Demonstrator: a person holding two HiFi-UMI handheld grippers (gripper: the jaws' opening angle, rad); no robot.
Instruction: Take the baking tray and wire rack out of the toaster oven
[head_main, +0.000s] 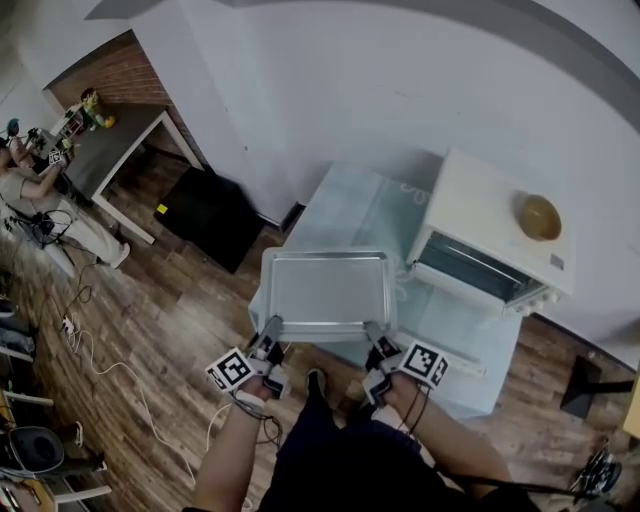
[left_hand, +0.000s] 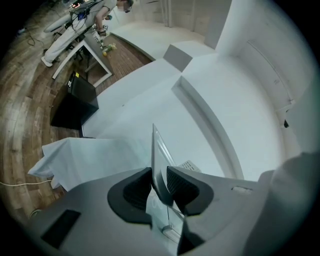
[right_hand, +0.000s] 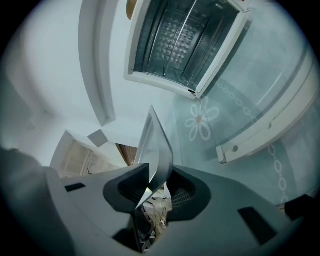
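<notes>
My left claw (head_main: 271, 330) and right claw (head_main: 375, 333) each pinch a near corner of the baking tray (head_main: 328, 292). Its long axis runs across between them. It hangs outside the toaster oven (head_main: 495, 235), over the glass worktop (head_main: 345, 215), with the oven to my right.

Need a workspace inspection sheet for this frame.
Surface: table, pale cover.
Job's things: tray empty, out of the oven, held over the table; oven door open; rack not made out.
Clutter: bowl on the oven.
Grippers: left tongs and right tongs each shut on the tray's near rim.
Cables: white cable on the floor, left.
Surroundings: black box, desk, person far left.
</notes>
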